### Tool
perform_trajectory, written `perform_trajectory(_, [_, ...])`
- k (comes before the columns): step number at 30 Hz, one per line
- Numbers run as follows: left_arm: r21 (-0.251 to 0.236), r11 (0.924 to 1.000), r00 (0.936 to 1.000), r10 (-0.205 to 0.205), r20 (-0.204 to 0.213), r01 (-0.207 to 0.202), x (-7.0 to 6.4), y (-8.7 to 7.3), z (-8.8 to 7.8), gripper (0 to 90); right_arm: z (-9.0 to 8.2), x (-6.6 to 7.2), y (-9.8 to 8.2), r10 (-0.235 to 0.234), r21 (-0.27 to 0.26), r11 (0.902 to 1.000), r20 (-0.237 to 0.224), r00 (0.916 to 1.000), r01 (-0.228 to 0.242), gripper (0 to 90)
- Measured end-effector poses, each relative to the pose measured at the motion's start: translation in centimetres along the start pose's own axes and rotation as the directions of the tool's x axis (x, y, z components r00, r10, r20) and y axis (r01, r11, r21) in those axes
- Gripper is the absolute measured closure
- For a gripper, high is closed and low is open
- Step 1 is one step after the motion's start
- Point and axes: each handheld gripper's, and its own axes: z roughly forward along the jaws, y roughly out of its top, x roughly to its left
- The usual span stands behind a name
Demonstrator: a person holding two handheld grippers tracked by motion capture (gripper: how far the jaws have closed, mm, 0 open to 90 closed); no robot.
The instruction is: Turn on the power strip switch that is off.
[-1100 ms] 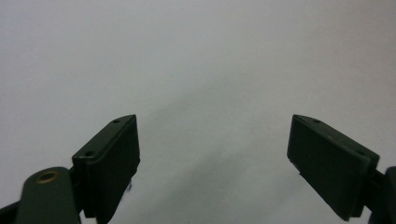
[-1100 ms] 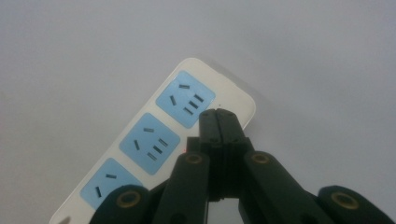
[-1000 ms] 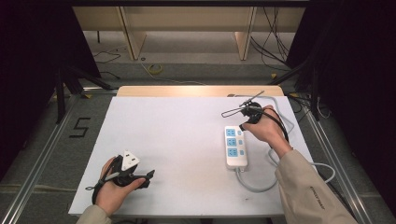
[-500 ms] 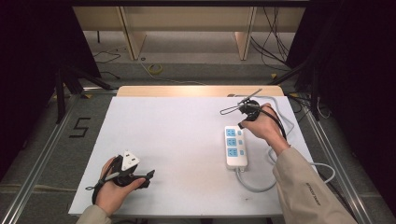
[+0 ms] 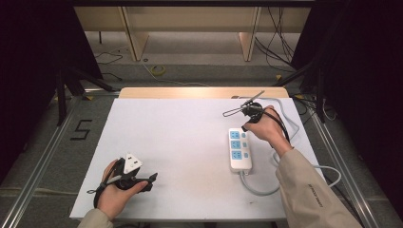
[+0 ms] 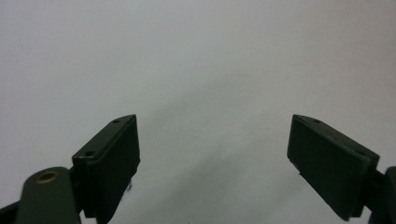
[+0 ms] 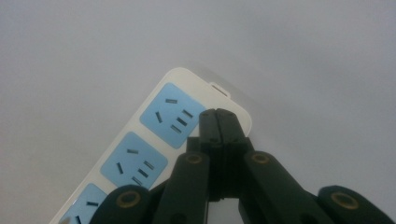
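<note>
Almost nothing has moved: the right tool [image 7: 219, 116], jaws pressed together and empty, still hovers over the power strip [image 7: 154, 140]; the left tool [image 6: 212, 154] rests wide open, empty.

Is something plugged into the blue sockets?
No, the power strip shows bare blue sockets, and the right gripper hovers shut above its end.

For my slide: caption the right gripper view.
Shut right hand-held gripper poised over the white plastic power strip with blue sockets, near its switch end.
</note>
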Motion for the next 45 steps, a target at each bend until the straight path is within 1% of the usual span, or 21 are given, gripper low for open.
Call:
perform_trajectory(21, [0.001, 1.0000, 1.0000, -0.001, -0.001, 0.001, 0.0, 0.0, 0.0, 16.8, 1.1, 0.0, 0.2, 0.007, 0.032, 0.9995, 0.001, 1.0000, -0.007, 90.0])
perform_trajectory(31, [0.002, 1.0000, 1.0000, -0.002, -0.001, 0.002, 0.0, -0.1, 0.1, 16.8, 1.4, 0.0, 0.1, 0.007, 0.048, 0.9988, 0.006, 1.0000, -0.008, 90.0])
perform_trajectory(39, [0.003, 1.0000, 1.0000, -0.001, -0.001, 0.001, 0.0, -0.1, 0.1, 16.8, 1.5, -0.1, 0.2, 0.002, 0.051, 0.9987, 0.004, 1.0000, -0.002, 90.0])
perform_trajectory(45, [0.001, 1.0000, 1.0000, -0.001, -0.001, 0.001, 0.0, 0.0, 0.0, 16.8, 1.7, -0.2, 0.1, 0.012, 0.061, 0.9980, 0.008, 0.9999, -0.012, 90.0])
